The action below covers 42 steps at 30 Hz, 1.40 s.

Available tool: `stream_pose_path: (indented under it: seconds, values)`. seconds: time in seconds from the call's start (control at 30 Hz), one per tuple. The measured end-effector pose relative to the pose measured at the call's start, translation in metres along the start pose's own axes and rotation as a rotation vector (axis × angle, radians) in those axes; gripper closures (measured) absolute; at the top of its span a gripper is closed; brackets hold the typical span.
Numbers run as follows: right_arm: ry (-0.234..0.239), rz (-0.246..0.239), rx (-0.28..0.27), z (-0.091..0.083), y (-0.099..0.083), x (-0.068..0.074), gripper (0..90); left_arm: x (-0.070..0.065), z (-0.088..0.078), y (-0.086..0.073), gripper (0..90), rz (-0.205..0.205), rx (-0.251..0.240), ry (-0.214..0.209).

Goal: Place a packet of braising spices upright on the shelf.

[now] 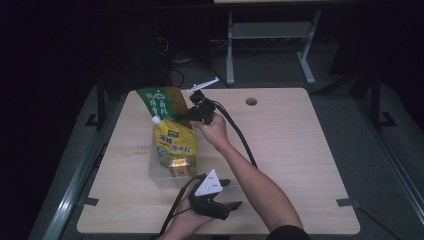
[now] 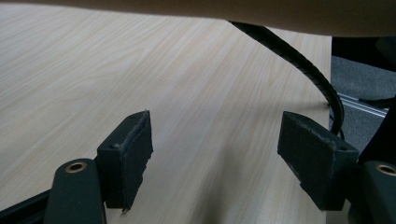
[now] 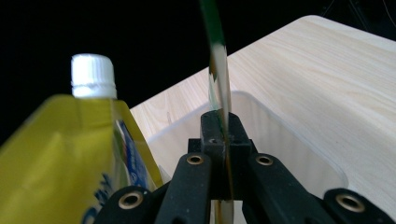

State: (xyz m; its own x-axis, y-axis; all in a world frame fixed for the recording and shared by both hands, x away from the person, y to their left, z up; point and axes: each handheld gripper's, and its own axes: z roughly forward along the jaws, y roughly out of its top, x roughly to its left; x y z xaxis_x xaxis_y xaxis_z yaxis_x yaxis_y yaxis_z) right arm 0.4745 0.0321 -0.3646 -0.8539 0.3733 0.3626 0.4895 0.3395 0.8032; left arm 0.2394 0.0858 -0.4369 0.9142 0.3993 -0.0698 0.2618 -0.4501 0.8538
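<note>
The wooden table (image 1: 280, 150) spreads beneath both hands, and on it, just under the right gripper (image 1: 196, 113), sits the clear plastic bin (image 1: 156, 172) with a yellow spouted pouch (image 1: 175, 142) already standing inside, white cap up. The right gripper's jaws are clamped tight on the edge of a green flat packet (image 1: 162, 102), which hangs out from the jaws toward the far left, above the bin's far end and just beyond the pouch's cap. In the right gripper view the packet (image 3: 219, 70) shows edge-on, pinched thin between the pads, with the bin wall (image 3: 280, 135) directly ahead and the yellow pouch (image 3: 60, 158) close on the jaws' left. Down near the person, the left gripper (image 1: 227, 195) rests by the table's near edge, jaws wide apart with nothing between them (image 2: 215, 154). The risk from here: the packet is floppy and held by one edge, so it could catch on the pouch's cap or the bin rim and fold outside, or knock the pouch over.
</note>
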Motion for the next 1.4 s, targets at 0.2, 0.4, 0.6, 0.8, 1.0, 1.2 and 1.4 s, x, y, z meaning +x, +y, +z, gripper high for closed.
stream_pose_path:
  seconds: [0.2,0.4,0.6,0.8,1.0,1.2,1.4]
  values:
    - [0.014,-0.016,-0.009,-0.002,-0.008,-0.008,89.4,0.000,0.000,0.000,25.6,0.002,0.003,0.000]
    - [-0.006,-0.031,0.002,-0.006,-0.015,-0.014,89.4,-0.001,0.001,-0.001,25.6,0.002,0.004,-0.001]
    - [-0.036,-0.020,0.005,-0.011,-0.024,-0.017,89.3,-0.002,0.002,-0.002,25.7,0.004,0.011,-0.006]
    - [-0.049,-0.011,0.012,-0.015,-0.026,-0.016,89.3,-0.002,0.001,-0.001,25.7,0.012,0.013,-0.004]
    - [-0.051,-0.001,0.010,-0.019,-0.029,-0.016,89.1,-0.003,0.000,-0.002,25.7,0.013,0.012,-0.004]
    - [-0.050,0.024,0.004,-0.024,-0.033,-0.019,88.7,-0.002,0.000,-0.002,25.7,0.011,0.008,0.001]
    - [-0.072,0.039,0.026,-0.028,-0.032,-0.022,78.8,-0.002,0.000,-0.002,25.7,0.014,0.011,0.000]
